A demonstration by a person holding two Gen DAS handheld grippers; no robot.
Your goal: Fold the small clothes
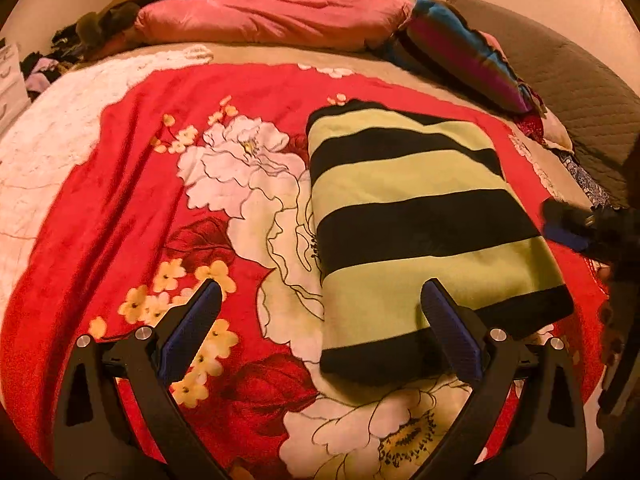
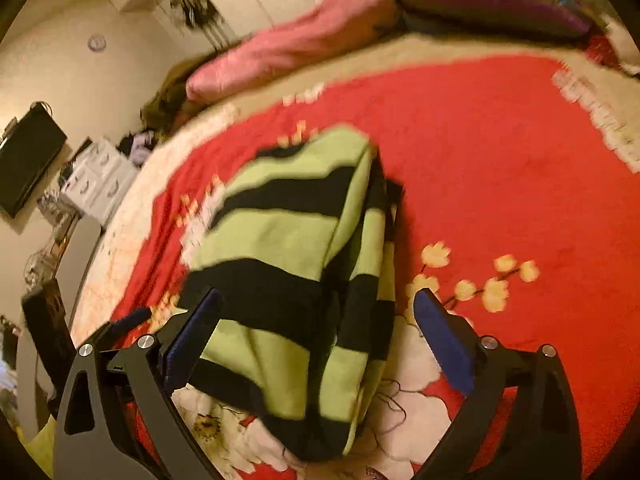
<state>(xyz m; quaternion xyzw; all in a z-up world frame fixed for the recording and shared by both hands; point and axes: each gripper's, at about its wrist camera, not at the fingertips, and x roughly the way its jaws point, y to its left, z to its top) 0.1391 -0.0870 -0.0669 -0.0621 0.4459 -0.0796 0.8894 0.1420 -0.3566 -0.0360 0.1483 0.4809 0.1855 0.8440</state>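
Observation:
A green and black striped garment [image 1: 420, 216] lies folded into a rectangle on the red floral blanket [image 1: 160, 184]. My left gripper [image 1: 322, 300] is open and empty above the garment's near left corner. The right gripper's dark tip [image 1: 568, 224] shows at the garment's right edge in the left wrist view. In the right wrist view my right gripper [image 2: 316, 308] is open over the garment [image 2: 296, 248], whose layered side edge faces it; nothing is held. The view is blurred.
A pink pillow [image 1: 260, 20] and a striped blanket [image 1: 460, 48] lie at the far edge of the bed. A grey headboard [image 1: 580, 88] is at the right. White drawers [image 2: 100, 180] and clothes stand beside the bed.

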